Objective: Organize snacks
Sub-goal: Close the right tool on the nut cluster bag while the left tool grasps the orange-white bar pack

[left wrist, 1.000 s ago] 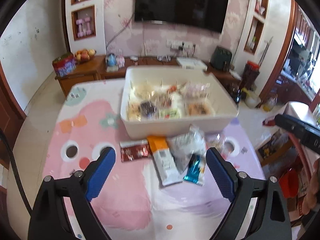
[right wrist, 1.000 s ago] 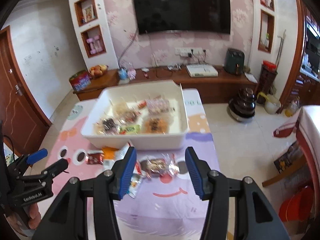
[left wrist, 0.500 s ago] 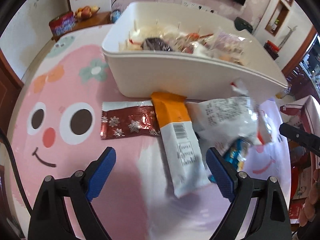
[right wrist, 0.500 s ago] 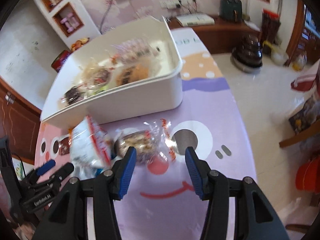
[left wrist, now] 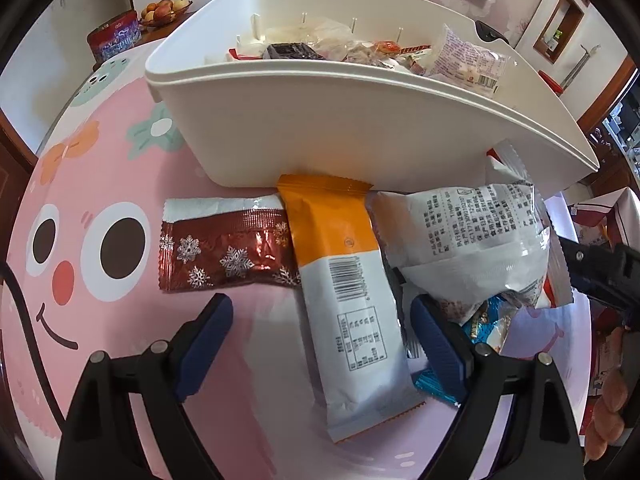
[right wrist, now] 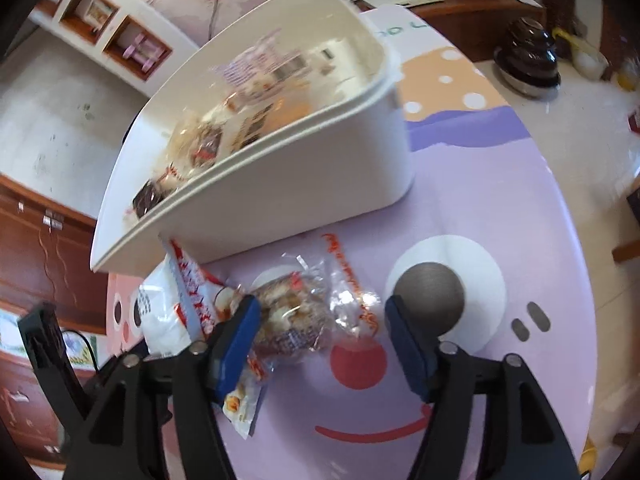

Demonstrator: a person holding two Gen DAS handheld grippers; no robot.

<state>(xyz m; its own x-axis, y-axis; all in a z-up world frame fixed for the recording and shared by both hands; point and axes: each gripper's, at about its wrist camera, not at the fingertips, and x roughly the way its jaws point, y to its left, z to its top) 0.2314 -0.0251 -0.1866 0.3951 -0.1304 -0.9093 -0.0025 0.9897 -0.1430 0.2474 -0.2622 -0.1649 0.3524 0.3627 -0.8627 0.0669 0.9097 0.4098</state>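
Right now my left tool (left wrist: pixel 320 338) hangs low over the bench (left wrist: pixel 120 340), its blue fingers (left wrist: pixel 208 344) spread wide on either side of the orange-and-white snack pack (left wrist: pixel 348 292). That pack lies flat with its barcode side up, its orange end touching the base of the white bin (left wrist: pixel 340 120). Neither pad presses on it. Just left of it lies a dark red wrapper with silver snowflakes (left wrist: pixel 228 252), whose right end is tucked under the orange pack's edge. To the right a puffy white bag with printed text (left wrist: pixel 472 240) leans against the bin wall and partly covers a blue foil wrapper (left wrist: pixel 484 328) beside my right-hand finger.

My right tool (right wrist: pixel 320 340) is down at the other end of the pile, and its jaws are opening. Between them sits a clear crinkly packet with a brown nutty bar inside (right wrist: pixel 296 320), resting on the purple part of the cartoon bench cover (right wrist: pixel 500 208). The left pad is right at the packet's edge; I cannot tell whether it touches, and the right pad stands clear of it. A red-and-white bag (right wrist: pixel 192 300) lies behind my left finger, against the bin (right wrist: pixel 300 184).

The bin already holds a jumble of wrapped snacks (left wrist: pixel 360 48), with thin divider posts along its far wall. A hand (left wrist: pixel 608 412) shows at the far right edge of the left view.
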